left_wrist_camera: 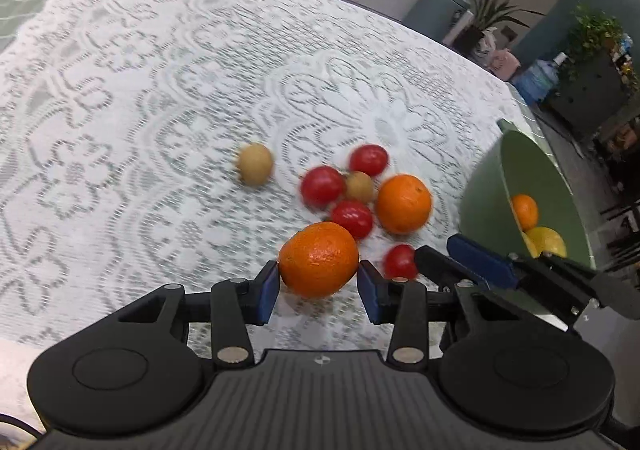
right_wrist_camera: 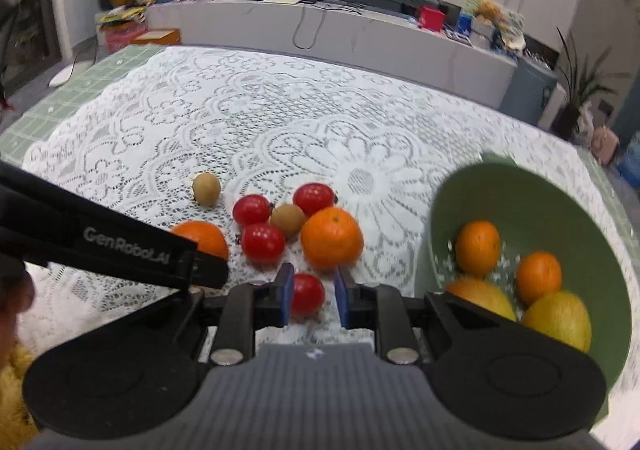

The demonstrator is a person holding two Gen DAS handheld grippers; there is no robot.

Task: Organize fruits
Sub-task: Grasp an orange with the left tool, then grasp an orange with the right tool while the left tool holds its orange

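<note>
My left gripper (left_wrist_camera: 318, 274) is shut on an orange (left_wrist_camera: 318, 258), both blue pads against its sides, low over the lace cloth. Partly hidden behind the left gripper's black body, that orange (right_wrist_camera: 204, 240) also shows in the right wrist view. My right gripper (right_wrist_camera: 313, 270) is shut on a cherry tomato (right_wrist_camera: 306, 295) that lies tight against its left pad. Just beyond lie a second orange (right_wrist_camera: 332, 238), three cherry tomatoes (right_wrist_camera: 262, 243) and two small brown fruits (right_wrist_camera: 287, 219). A green bowl (right_wrist_camera: 520, 178) on the right holds two oranges and yellow citrus.
A white lace cloth (right_wrist_camera: 240, 118) covers the table, bare beyond the fruit cluster. The table's far edge meets a long white cabinet (right_wrist_camera: 360, 38). Potted plants (left_wrist_camera: 488, 10) and a water bottle (left_wrist_camera: 538, 78) stand off the right side. A hand (right_wrist_camera: 16, 298) shows at the left edge.
</note>
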